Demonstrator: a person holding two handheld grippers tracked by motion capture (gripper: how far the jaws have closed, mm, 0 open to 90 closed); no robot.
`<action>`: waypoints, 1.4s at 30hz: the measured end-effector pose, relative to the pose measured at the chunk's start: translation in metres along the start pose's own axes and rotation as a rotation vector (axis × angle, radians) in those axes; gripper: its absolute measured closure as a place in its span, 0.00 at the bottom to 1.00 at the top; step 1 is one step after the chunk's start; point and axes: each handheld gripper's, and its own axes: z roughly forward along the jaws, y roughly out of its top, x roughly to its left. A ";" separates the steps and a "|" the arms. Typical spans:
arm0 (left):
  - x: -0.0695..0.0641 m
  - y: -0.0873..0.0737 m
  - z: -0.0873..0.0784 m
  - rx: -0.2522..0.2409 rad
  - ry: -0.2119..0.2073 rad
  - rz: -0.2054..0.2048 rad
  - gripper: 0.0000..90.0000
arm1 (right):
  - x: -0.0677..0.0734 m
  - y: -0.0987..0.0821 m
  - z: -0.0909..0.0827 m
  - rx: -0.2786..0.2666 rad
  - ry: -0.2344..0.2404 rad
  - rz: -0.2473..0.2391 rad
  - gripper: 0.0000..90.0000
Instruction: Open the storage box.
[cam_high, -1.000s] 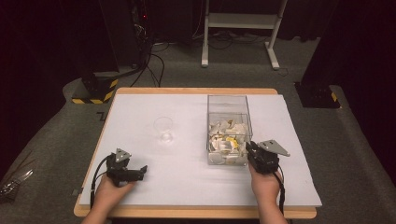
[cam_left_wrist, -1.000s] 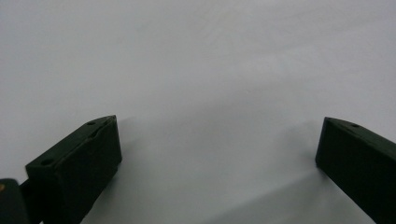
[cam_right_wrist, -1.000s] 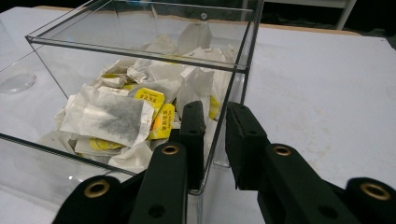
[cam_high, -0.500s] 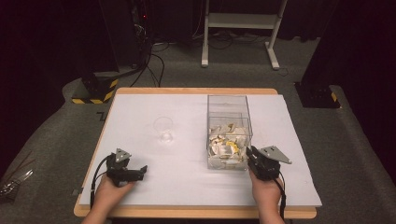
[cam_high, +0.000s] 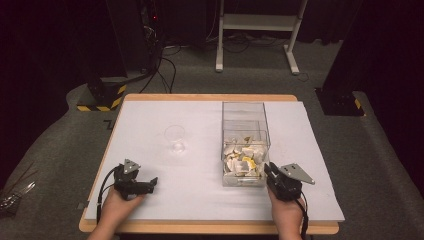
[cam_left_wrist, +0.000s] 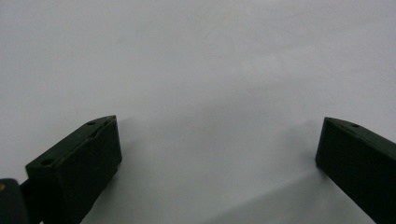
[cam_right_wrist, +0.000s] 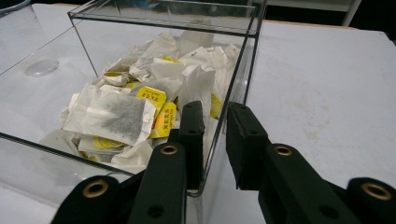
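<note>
White sheeting covers the table (cam_high: 150, 115), where a clear box (cam_high: 245, 107) of tea bags (cam_right_wrist: 112, 114) sits right of centre, a clear cup (cam_high: 175, 136) to its left. Judging by this, the right gripper (cam_right_wrist: 215, 122) is starting on the box, jaws nearly together astride its near corner wall; whether the pads press it I cannot tell. Next likely comes reaching for a bag, while the left gripper (cam_left_wrist: 217, 140) rests lower left, jaws wide apart and empty.

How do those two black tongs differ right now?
The left tongs rest low on the white table, jaws spread wide with nothing between them. The right tongs have jaws drawn near each other, straddling the corner wall of the clear box of tea bags; whether they pinch it is unclear. Both are black, hand-held, with a grey plate on top.
</note>
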 end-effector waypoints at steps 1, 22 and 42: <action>0.000 0.000 0.000 0.000 0.000 0.000 0.01 | 0.000 0.000 -0.001 0.001 -0.001 0.002 0.85; 0.000 0.000 0.000 0.000 0.000 0.000 0.01 | 0.005 -0.009 -0.016 -0.006 0.010 -0.017 0.84; 0.000 0.000 0.000 -0.001 0.001 0.001 0.01 | 0.007 -0.013 -0.022 -0.018 0.012 -0.008 0.80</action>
